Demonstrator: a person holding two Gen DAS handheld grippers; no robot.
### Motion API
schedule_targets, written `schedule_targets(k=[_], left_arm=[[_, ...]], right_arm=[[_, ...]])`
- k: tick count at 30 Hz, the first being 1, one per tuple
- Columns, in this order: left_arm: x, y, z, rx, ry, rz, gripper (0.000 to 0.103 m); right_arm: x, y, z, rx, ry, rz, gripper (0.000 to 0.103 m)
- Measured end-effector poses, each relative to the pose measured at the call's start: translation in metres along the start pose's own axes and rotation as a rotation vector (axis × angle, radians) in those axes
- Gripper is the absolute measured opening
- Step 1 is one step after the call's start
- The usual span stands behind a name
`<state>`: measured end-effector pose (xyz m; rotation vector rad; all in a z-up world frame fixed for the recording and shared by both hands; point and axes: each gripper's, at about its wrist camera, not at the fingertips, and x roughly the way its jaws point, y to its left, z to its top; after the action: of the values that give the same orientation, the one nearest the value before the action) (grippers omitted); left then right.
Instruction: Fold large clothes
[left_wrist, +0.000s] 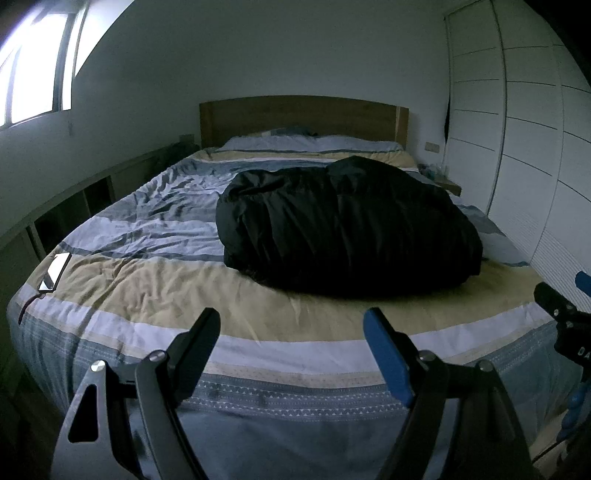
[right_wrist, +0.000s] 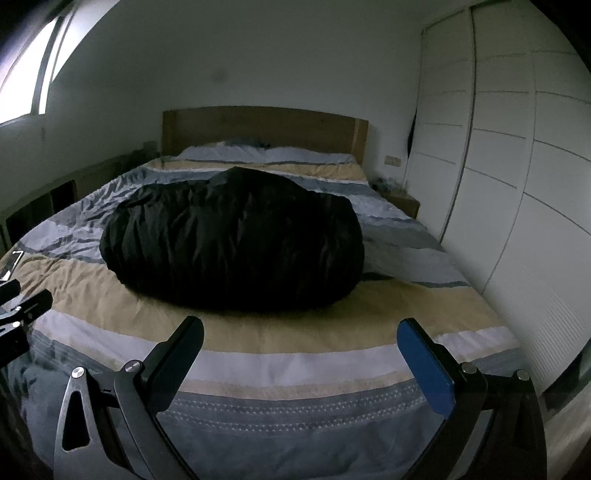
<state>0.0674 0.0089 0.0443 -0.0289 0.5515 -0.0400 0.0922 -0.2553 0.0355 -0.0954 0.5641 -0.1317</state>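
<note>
A big black garment (left_wrist: 343, 225) lies bunched in a puffy heap on the striped bedcover (left_wrist: 147, 284), right of the bed's middle. In the right wrist view the same black garment (right_wrist: 236, 240) sits straight ahead. My left gripper (left_wrist: 291, 325) hovers over the foot of the bed, open, nothing between its fingers, well short of the heap. My right gripper (right_wrist: 301, 332) is also open and empty, above the foot of the bedcover (right_wrist: 258, 358). Each gripper shows at the edge of the other's view: the right one (left_wrist: 565, 314), the left one (right_wrist: 18, 299).
A phone (left_wrist: 55, 271) lies on the bed's near left corner. A wooden headboard (left_wrist: 303, 118) and pillows stand at the far end. White wardrobe doors (left_wrist: 524, 155) run along the right side, a low shelf unit (left_wrist: 74, 199) along the left, under a window.
</note>
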Motion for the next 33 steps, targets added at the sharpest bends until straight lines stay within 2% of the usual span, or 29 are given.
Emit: schedule_targets(k=[33], left_arm=[[0.006,-0.01,-0.006,0.027,0.007,-0.013,0.079]], right_arm=[[0.014,-0.012,-0.009,0.018,0.041,-0.021,0.103]])
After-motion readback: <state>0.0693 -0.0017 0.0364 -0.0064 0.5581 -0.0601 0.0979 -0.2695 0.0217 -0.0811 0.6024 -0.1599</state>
